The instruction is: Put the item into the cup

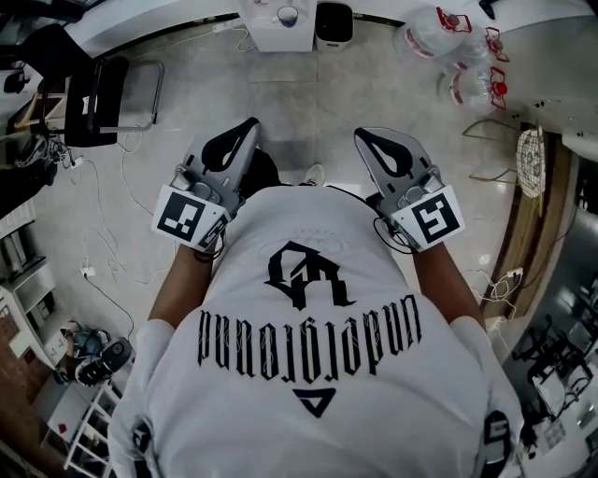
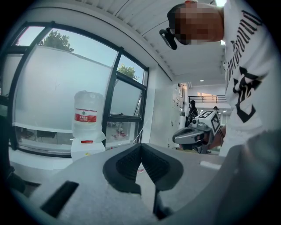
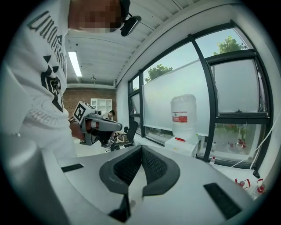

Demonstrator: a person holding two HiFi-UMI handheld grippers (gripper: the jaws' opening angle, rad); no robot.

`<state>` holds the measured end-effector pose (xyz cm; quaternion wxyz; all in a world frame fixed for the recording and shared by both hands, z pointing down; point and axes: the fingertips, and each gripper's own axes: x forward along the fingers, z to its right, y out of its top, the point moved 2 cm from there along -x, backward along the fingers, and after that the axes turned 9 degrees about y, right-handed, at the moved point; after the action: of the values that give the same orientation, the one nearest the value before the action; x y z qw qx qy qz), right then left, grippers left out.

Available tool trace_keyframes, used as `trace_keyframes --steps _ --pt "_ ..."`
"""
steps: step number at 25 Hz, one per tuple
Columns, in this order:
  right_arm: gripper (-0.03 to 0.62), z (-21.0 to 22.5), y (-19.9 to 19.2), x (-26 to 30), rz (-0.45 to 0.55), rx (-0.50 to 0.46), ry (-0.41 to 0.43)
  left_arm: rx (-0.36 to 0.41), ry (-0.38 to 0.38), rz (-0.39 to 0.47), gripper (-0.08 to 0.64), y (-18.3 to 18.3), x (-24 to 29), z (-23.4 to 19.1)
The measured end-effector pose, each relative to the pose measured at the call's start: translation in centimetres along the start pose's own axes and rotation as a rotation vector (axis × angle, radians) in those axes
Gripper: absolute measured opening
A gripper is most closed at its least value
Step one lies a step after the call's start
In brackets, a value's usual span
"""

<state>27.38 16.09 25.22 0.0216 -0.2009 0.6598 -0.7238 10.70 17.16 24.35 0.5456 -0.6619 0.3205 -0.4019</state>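
No cup or item shows in any view. In the head view I look down at a person's white printed shirt (image 1: 308, 345), with both grippers held in front of the chest above a grey floor. My left gripper (image 1: 250, 125) points forward with its dark jaws together and nothing between them. My right gripper (image 1: 363, 136) is held the same way, about a hand's width to the right. In the left gripper view the pads (image 2: 127, 165) meet at the tip, and the right gripper (image 2: 178, 137) hangs beyond. In the right gripper view the pads (image 3: 153, 167) also meet.
A water dispenser (image 1: 285, 23) with a large bottle (image 2: 88, 115) stands by the windows ahead. Several water jugs (image 1: 458, 47) lie on the floor at the far right. A dark chair (image 1: 112, 93) and loose cables (image 1: 103, 215) are at the left. Desks and shelves line both sides.
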Motion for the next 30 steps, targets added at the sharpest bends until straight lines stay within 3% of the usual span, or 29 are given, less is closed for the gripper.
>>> trace_keyframes --steps 12,20,30 --pt "0.014 -3.6 1.6 0.3 0.027 0.027 -0.023 -0.004 0.009 0.043 0.012 1.3 -4.1 -0.4" --pt "0.014 -5.2 2.7 2.0 0.037 -0.011 -0.034 -0.014 0.002 0.048 0.012 1.2 -5.8 -1.6" --pt "0.014 -6.3 2.5 0.4 0.055 -0.021 -0.016 -0.011 0.027 0.077 0.012 1.3 -6.9 0.3"
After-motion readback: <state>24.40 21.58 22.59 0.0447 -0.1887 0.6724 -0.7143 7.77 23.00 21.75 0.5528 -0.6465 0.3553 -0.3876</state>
